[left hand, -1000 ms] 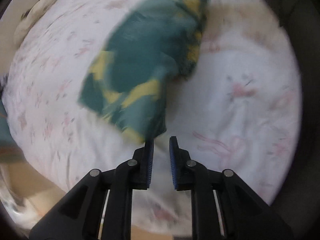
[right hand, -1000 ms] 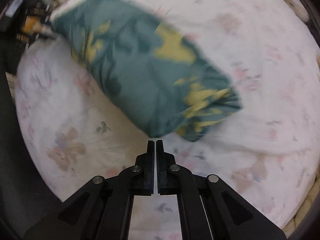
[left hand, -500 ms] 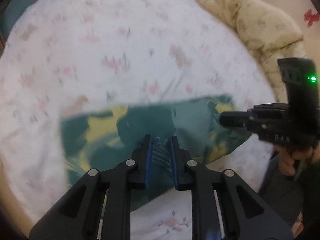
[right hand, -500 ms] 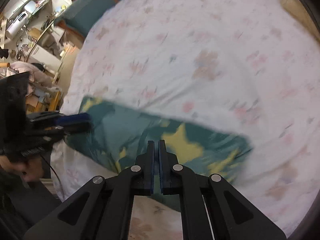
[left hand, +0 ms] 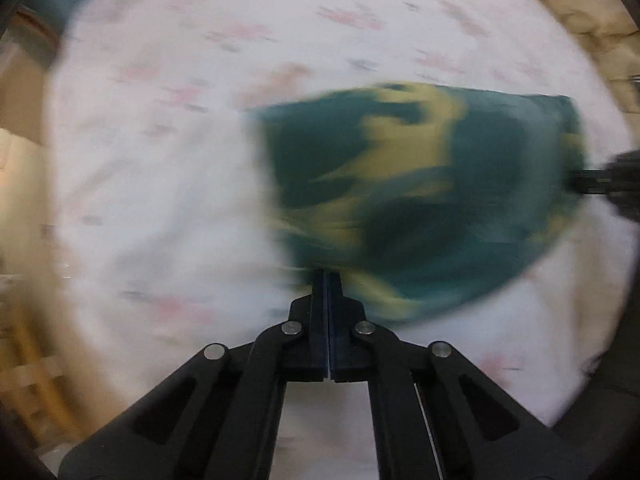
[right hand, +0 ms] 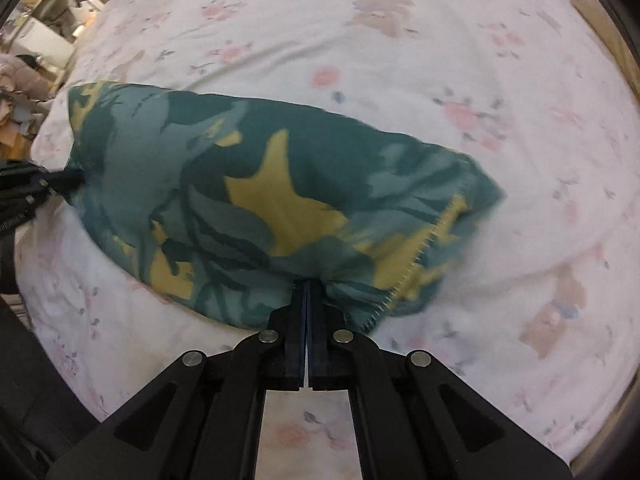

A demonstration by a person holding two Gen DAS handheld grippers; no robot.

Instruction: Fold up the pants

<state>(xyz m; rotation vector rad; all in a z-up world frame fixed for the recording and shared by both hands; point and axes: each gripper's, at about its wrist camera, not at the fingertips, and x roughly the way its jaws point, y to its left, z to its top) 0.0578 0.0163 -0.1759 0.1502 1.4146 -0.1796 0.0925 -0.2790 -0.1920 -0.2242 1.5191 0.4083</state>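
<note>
The pants (right hand: 256,200) are teal with yellow patches, held stretched above the white floral bed sheet (right hand: 400,60). My right gripper (right hand: 306,286) is shut on their near edge, close to the stitched hem. My left gripper (left hand: 327,276) is shut on the opposite end of the pants (left hand: 420,192); that view is motion-blurred. The left gripper also shows at the left edge of the right wrist view (right hand: 48,184), and the right gripper shows at the right edge of the left wrist view (left hand: 596,180). The fabric sags between the two grippers.
A cream blanket (left hand: 580,20) is bunched at the bed's far right corner. Cluttered shelves and furniture (right hand: 44,40) stand beyond the bed's left side. A wooden bed frame edge (right hand: 604,36) shows at the right.
My left gripper has closed from open onto the pants' end. Both grippers have lifted and swung the pants, which now hang stretched between them over the sheet.
</note>
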